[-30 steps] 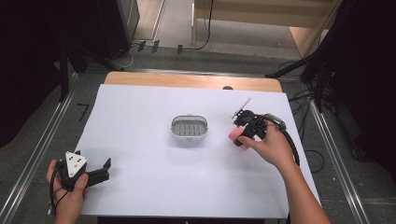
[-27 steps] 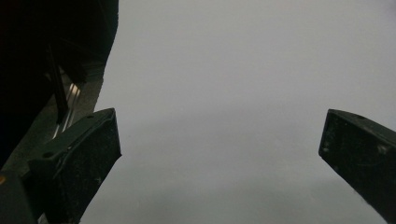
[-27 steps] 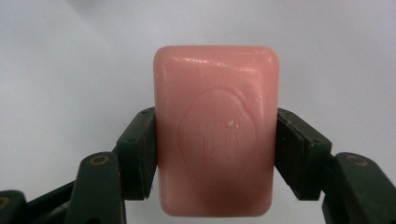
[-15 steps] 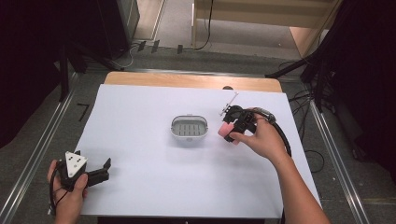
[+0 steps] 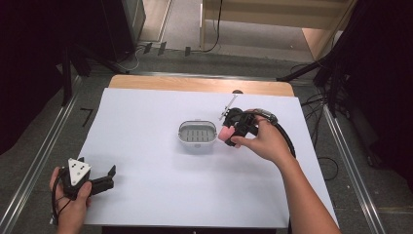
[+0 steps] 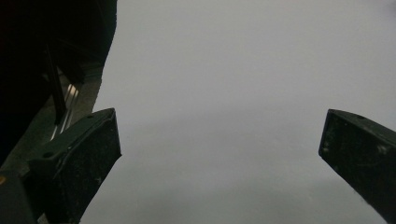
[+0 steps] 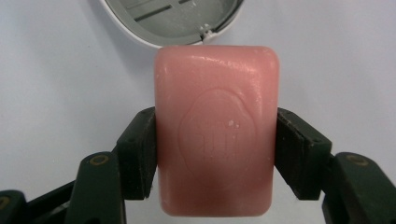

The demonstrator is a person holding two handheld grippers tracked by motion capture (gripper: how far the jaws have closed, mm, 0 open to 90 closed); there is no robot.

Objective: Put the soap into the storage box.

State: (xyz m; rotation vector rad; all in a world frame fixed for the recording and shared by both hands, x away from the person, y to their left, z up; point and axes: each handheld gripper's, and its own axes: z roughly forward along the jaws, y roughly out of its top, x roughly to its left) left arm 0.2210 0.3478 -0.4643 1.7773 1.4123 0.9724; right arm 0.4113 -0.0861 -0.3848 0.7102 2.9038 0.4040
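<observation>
right hand-held gripper [image 7: 217,154] clamps the pink soap [image 7: 217,135], carrying it; soap dish [image 5: 197,135] just ahead; next, lower it in. left hand-held gripper [image 5: 100,180] wide, idle.

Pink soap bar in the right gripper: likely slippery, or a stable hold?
The soap bar looks glossy, so probably somewhat slippery. The right gripper clamps its flat long sides, which likely steadies it. It seems rigid and unlikely to roll.
</observation>
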